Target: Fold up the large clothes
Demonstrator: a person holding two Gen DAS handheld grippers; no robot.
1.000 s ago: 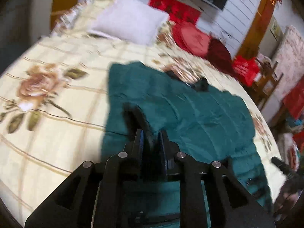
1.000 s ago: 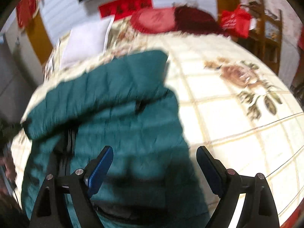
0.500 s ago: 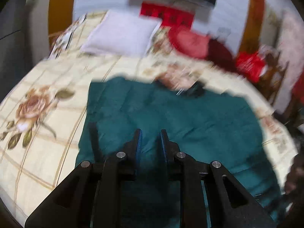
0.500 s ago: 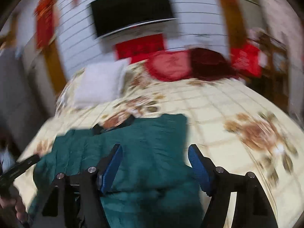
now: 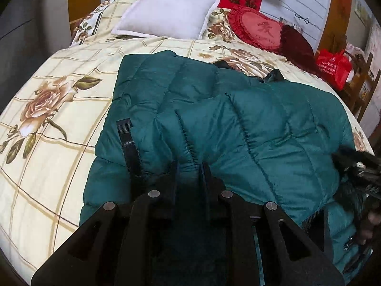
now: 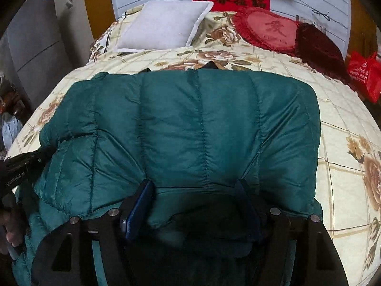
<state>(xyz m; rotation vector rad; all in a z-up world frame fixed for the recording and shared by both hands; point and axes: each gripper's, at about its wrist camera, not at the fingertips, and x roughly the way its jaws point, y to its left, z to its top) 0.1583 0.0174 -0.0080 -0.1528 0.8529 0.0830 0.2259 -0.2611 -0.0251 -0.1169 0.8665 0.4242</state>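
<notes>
Nearest you, your left gripper (image 5: 188, 166) has its jaws drawn close together on a gathered ridge of the teal puffer jacket (image 5: 238, 124), pinching the quilted fabric just beside a seam. Keep that pinch firm; the shell looks slippery and the fill is bulky, so a shallow bite would likely slide out once you lift.

Your right gripper (image 6: 195, 190) stands with its jaws wide apart, the blue pad (image 6: 138, 212) on one side pressed against the jacket's near edge and a thick hump of padding bulging between the fingers (nothing is clamped there yet). Before you close, I would push a little deeper so that you catch the whole thickness of the edge and not only the outer shell.

The jacket lies spread across the floral bedspread (image 5: 47, 95), the body flat and already doubled over itself in places, with a black strap-like strip (image 5: 128, 143) showing at its left side and a dark collar (image 5: 273, 75) at the far end. For a clean fold, lift both corners together and level, carry them toward the collar, and lay them down slowly so trapped air can escape.

Farther off, a white pillow (image 6: 164, 23) and a red heart cushion (image 6: 269, 28) sit at the head of the bed, well apart from the jacket, so your landing zone looks free.
</notes>
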